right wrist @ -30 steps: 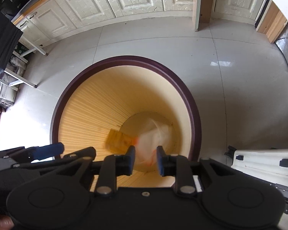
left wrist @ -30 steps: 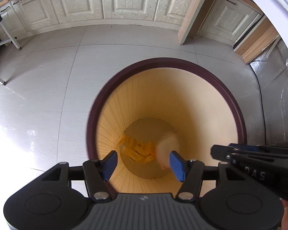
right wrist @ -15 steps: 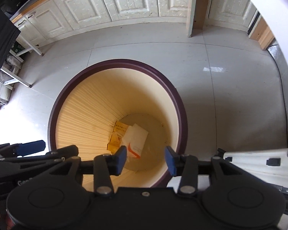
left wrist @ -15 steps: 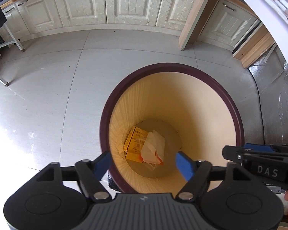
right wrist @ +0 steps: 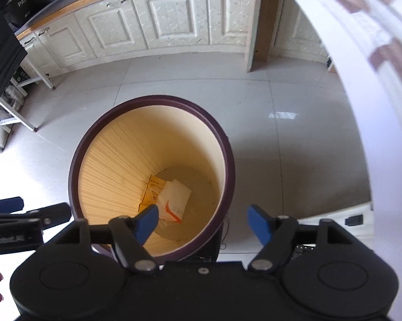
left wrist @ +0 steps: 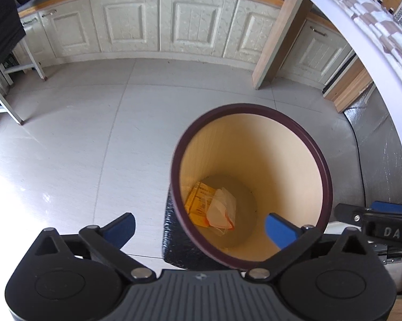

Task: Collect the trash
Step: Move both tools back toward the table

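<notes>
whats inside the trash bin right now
At the bottom of the trash bin lie a yellow box and a white wrapper with orange markings, which partly covers the box. Whatever is under them is hidden.

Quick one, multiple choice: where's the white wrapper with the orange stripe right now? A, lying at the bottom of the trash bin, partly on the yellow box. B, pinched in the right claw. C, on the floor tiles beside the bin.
A: the white wrapper lies on the trash bin bottom, overlapping the yellow box; both the left claw and right claw are open and empty.
</notes>
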{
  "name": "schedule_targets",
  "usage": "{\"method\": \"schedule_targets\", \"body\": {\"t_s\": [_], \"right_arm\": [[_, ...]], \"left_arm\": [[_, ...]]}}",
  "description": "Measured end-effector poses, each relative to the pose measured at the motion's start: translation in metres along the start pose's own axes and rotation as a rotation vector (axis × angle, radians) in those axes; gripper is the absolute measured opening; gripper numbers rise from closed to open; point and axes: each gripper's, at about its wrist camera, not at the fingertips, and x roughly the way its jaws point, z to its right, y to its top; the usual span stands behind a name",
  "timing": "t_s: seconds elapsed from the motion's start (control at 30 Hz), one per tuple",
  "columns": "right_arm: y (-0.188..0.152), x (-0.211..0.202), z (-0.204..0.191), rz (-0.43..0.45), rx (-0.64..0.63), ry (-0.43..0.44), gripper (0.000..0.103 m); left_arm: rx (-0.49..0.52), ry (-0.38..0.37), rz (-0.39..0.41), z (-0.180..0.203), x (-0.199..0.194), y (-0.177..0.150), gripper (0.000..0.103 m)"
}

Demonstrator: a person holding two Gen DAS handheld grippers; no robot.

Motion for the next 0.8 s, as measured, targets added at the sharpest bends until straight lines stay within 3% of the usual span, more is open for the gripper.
{"method": "schedule_targets", "body": {"t_s": [0.2,0.47,0.8], "right_arm": [[-0.011,-0.025,-0.006,0.04,-0.021,-0.012,0.099],[-0.02,-0.072,-0.012,0.157,-0.038,-0.026,0.103],[-0.014,-0.167,-0.008,0.392,-0.037,0.006,0.103]], "left_arm": [[-0.005,0.005,0.051,-0.013,-0.031,-0.014,0.103],[-0.026,0.023,0.185,-0.025,-0.085,-0.027,0.103],[-0.012,-0.002,0.421,-0.011,-0.179,-0.026,0.103]]}}
